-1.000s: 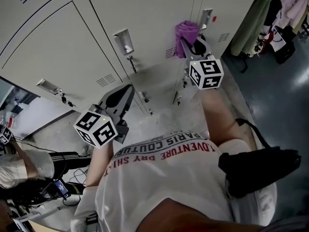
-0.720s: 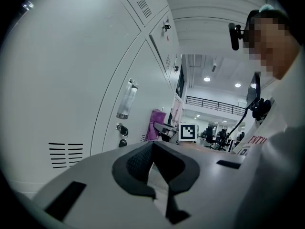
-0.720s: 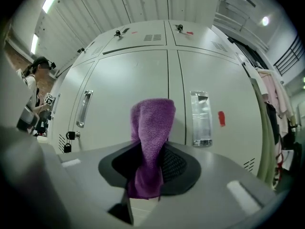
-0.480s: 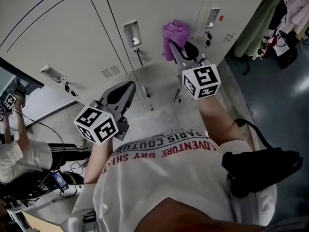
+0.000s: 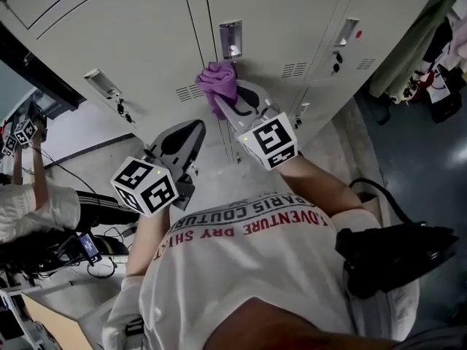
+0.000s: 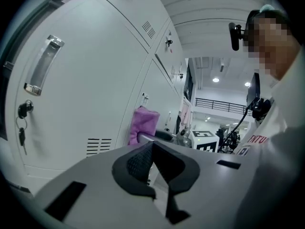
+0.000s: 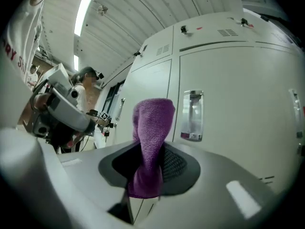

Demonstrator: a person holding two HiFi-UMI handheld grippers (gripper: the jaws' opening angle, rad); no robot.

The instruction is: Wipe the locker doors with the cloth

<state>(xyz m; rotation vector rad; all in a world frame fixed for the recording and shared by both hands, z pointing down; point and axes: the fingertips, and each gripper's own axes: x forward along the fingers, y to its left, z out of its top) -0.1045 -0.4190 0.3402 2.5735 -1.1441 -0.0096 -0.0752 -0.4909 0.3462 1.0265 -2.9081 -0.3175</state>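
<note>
The grey locker doors [image 5: 146, 28] fill the top of the head view. My right gripper [image 5: 223, 100] is shut on a purple cloth [image 5: 217, 81], and the cloth is pressed against a door just below its recessed handle [image 5: 230, 39]. In the right gripper view the cloth [image 7: 151, 128] stands up from between the jaws, with the handle [image 7: 192, 116] right behind it. My left gripper [image 5: 191, 133] hangs lower and to the left, away from the doors, shut on nothing. In the left gripper view the cloth [image 6: 143, 125] shows against the door [image 6: 95, 80].
Keys hang from the locks [image 5: 120, 109] of the door at left. Another person [image 5: 33, 217] with grippers stands at the far left. Hanging clothes [image 5: 438, 49] are at the right edge. A black bag [image 5: 394, 257] sits at my hip.
My right gripper has carried the cloth leftward across the doors, from the right-hand door edge to under the middle handle. My left gripper has hardly moved.
</note>
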